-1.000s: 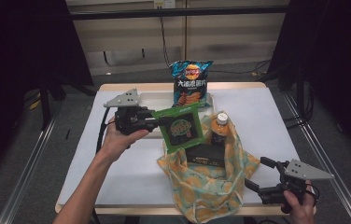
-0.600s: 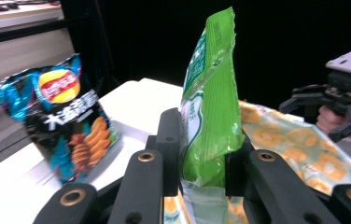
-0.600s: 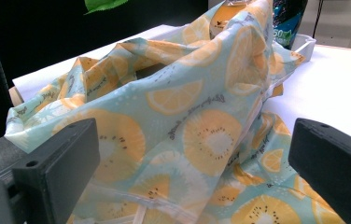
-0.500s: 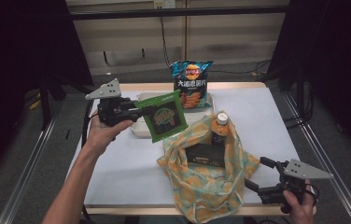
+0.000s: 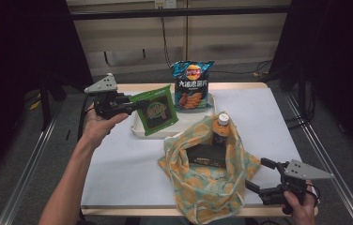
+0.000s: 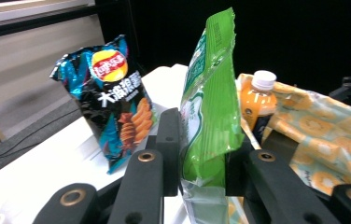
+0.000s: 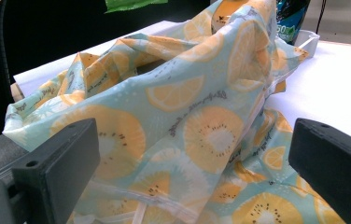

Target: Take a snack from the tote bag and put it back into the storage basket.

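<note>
My left gripper (image 5: 134, 107) is shut on a green snack packet (image 5: 156, 111), held upright and tilted over the white tray (image 5: 139, 129). In the left gripper view the two black jaws pinch the packet's (image 6: 211, 107) lower edge. A blue-black chips bag (image 5: 192, 86) stands at the back of the tray. A fruit-print cloth bag (image 5: 203, 187) lies open near the table's front, with an orange drink bottle (image 5: 221, 126) and a black box (image 5: 206, 155) inside. My right gripper (image 5: 257, 174) stands open just right of the bag, its jaws wide apart before the cloth (image 7: 187, 107).
The white table (image 5: 118, 178) has bare surface at the left front and at the right back. Its wooden front edge runs just below the cloth bag. Metal rails flank the table, and dark curtains and cables stand behind it.
My left gripper has carried the green packet leftward and back, from above the cloth bag to over the tray. The right gripper has stayed put.
</note>
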A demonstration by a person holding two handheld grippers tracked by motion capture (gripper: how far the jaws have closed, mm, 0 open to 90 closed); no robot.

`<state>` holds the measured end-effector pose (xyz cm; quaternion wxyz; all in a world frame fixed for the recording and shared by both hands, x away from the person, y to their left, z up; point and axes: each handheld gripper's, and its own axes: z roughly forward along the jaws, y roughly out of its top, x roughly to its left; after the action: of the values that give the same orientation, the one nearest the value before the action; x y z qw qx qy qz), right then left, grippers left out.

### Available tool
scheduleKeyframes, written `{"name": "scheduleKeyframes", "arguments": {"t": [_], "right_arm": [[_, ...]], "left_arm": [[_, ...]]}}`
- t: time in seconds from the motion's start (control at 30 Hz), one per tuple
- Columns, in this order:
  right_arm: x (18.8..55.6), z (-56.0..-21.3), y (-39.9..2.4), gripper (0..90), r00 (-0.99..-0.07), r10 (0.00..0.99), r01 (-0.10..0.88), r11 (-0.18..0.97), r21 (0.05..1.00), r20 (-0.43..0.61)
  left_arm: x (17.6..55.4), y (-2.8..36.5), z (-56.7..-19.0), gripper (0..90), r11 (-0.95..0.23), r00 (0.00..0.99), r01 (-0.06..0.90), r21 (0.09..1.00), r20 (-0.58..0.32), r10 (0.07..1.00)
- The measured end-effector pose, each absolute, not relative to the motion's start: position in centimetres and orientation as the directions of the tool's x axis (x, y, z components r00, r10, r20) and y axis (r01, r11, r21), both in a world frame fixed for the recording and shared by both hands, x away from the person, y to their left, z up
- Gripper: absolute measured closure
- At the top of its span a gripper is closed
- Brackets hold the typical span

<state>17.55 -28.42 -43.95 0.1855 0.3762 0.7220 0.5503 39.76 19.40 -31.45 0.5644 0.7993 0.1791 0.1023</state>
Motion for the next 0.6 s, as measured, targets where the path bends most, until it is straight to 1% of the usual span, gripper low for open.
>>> {"name": "scheduleKeyframes", "arguments": {"t": [0.03, 0.1, 0.4, 0.6], "right_arm": [[17.6, -44.0, -28.4, 1.4, -0.647, 0.748, 0.341, 0.11, 0.934, 0.148], [17.5, -43.9, -28.5, 1.4, -0.646, 0.748, 0.341, 0.107, 0.934, 0.15], [17.6, -44.0, -28.5, 1.3, -0.645, 0.749, 0.342, 0.105, 0.934, 0.153], [17.8, -44.1, -28.6, 1.3, -0.649, 0.746, 0.344, 0.111, 0.932, 0.151]], "left_arm": [[40.0, 19.4, -31.5, 74.4, -0.301, 0.913, 0.18, 0.936, -0.045, 0.405], [40.3, 19.5, -31.6, 74.4, -0.324, 0.907, 0.181, 0.928, -0.03, 0.42], [42.0, 20.5, -32.0, 74.6, -0.293, 0.897, 0.2, 0.935, -0.054, 0.44], [43.3, 20.5, -31.9, 74.5, -0.3, 0.891, 0.21, 0.931, -0.057, 0.45]]}}
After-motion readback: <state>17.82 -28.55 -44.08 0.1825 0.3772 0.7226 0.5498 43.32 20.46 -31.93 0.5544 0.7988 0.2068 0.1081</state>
